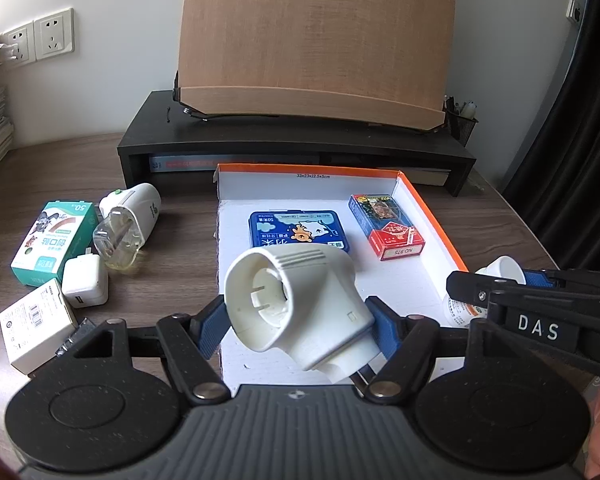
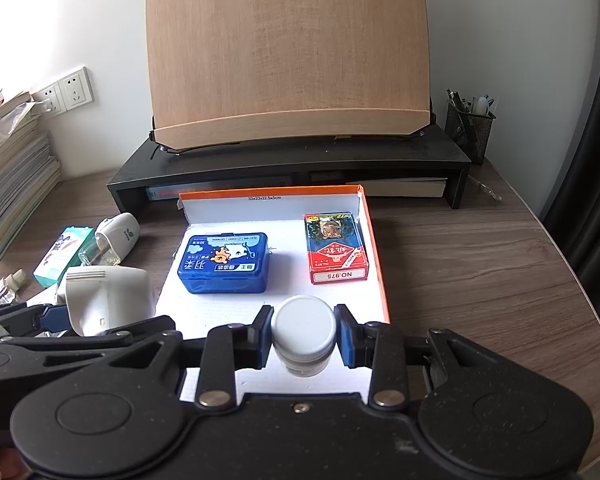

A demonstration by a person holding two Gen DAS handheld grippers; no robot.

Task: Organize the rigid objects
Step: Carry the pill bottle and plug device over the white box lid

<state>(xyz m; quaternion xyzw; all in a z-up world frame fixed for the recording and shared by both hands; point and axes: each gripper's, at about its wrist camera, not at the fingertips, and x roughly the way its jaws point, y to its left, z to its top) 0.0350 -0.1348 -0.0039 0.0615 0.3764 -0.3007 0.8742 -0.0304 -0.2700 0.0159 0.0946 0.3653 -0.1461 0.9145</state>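
My left gripper (image 1: pixel 298 322) is shut on a white plug-in device (image 1: pixel 300 304), held tilted over the near left part of the white box lid (image 1: pixel 420 284) with orange rim. That device (image 2: pixel 108 300) and the left gripper's fingers (image 2: pixel 54 316) show at the left of the right wrist view. My right gripper (image 2: pixel 303 338) is shut on a small white-capped bottle (image 2: pixel 304 330) above the lid's near edge (image 2: pixel 384 300); the bottle (image 1: pixel 500 270) peeks out at the right of the left wrist view. Inside the lid lie a blue tin (image 2: pixel 224 262) and a red card pack (image 2: pixel 336 248).
On the wooden desk left of the lid lie a second white plug-in with a clear bottle (image 1: pixel 128 220), a green-white box (image 1: pixel 52 242), a white charger cube (image 1: pixel 86 286) and a white carton (image 1: pixel 36 330). A black monitor riser (image 1: pixel 296 136) with a wooden board stands behind; paper stacks (image 2: pixel 12 184) at left.
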